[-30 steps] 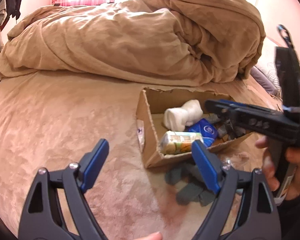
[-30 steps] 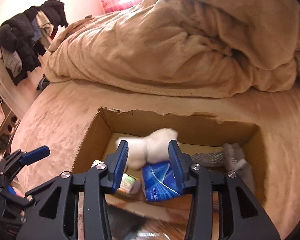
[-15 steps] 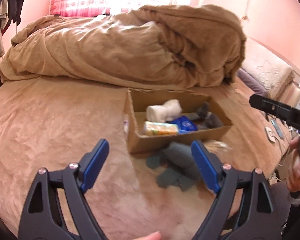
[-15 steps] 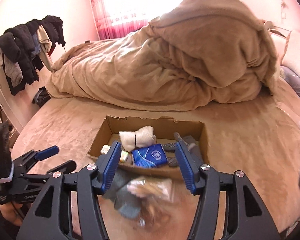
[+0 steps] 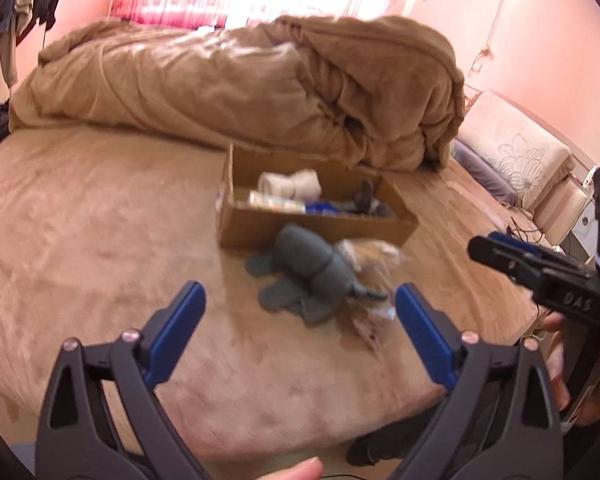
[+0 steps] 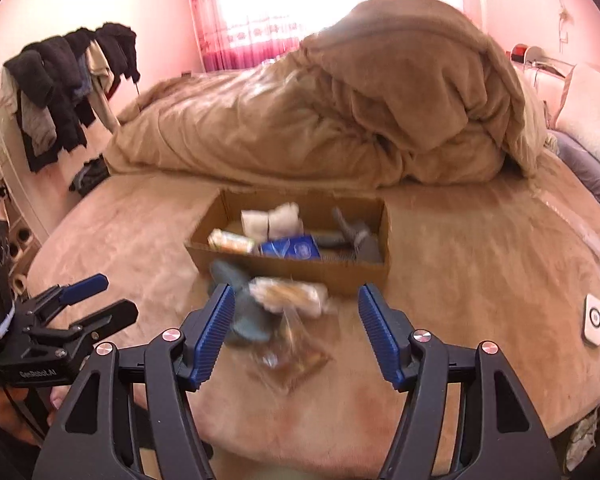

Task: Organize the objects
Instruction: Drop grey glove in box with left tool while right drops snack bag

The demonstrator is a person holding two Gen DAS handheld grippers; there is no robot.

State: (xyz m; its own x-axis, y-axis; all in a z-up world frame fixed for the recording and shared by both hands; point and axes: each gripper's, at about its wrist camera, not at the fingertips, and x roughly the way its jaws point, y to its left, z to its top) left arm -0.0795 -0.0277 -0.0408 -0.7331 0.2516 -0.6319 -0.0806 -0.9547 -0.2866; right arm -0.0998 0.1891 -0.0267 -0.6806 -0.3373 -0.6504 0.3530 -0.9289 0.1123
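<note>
An open cardboard box (image 5: 300, 229) (image 6: 300, 270) sits on the bed and holds a white rolled cloth (image 6: 271, 218), a blue packet (image 6: 291, 249), a pale printed carton (image 6: 231, 241) and grey items (image 6: 356, 236). In front of it lie a grey plush toy (image 5: 306, 270) (image 6: 240, 308) and a clear bag of brownish snacks (image 5: 370, 254) (image 6: 288, 294). My left gripper (image 5: 298, 322) hangs back from the toy, its jaws opening, nothing between them. My right gripper (image 6: 296, 328) hovers near the snack bag, jaws opening too, empty.
A heap of tan duvet (image 5: 260, 92) fills the bed behind the box. Dark clothes (image 6: 68, 92) hang at the left wall. Pillows (image 5: 516, 152) lie at the right. A small white device (image 6: 594, 320) with a cable rests near the bed's right edge.
Both grippers have pulled back from the box and opened wider. The right one, earlier over the box's contents, is now clear of it; toy and snack bag have come into view.
</note>
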